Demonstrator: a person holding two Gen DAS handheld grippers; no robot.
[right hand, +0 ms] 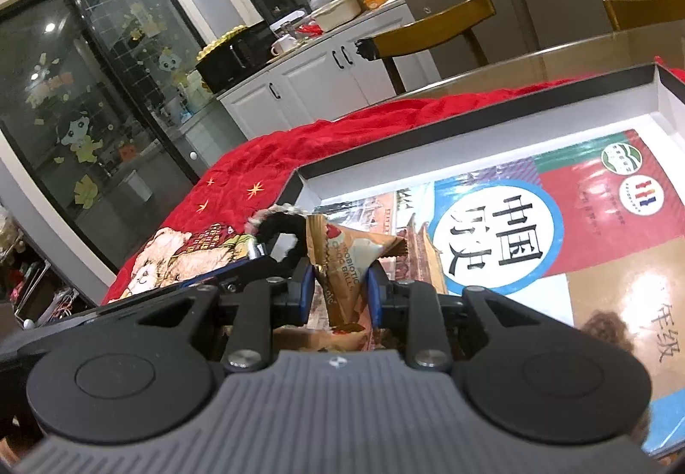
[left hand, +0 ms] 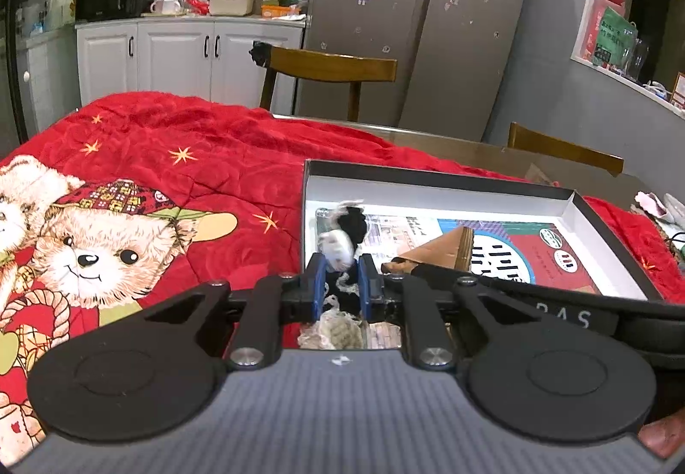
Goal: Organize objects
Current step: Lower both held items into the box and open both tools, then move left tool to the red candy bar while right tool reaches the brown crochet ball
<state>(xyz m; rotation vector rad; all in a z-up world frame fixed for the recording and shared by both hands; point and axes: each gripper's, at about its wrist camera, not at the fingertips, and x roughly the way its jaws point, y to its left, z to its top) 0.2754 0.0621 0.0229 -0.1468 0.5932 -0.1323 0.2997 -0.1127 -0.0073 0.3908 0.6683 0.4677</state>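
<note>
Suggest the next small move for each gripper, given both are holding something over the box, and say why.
Probably lower and open. The left gripper is shut on a black-and-white hair tie, and the right gripper is shut on a snack packet. Both hang over the open box, which already holds a book, so releasing there looks like the natural next step.

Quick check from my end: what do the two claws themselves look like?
Both match: the left claw and right claw have blue finger pads on black linkage arms with silver bolts, two round black discs and a ribbed grey body. No cables are visible.
</note>
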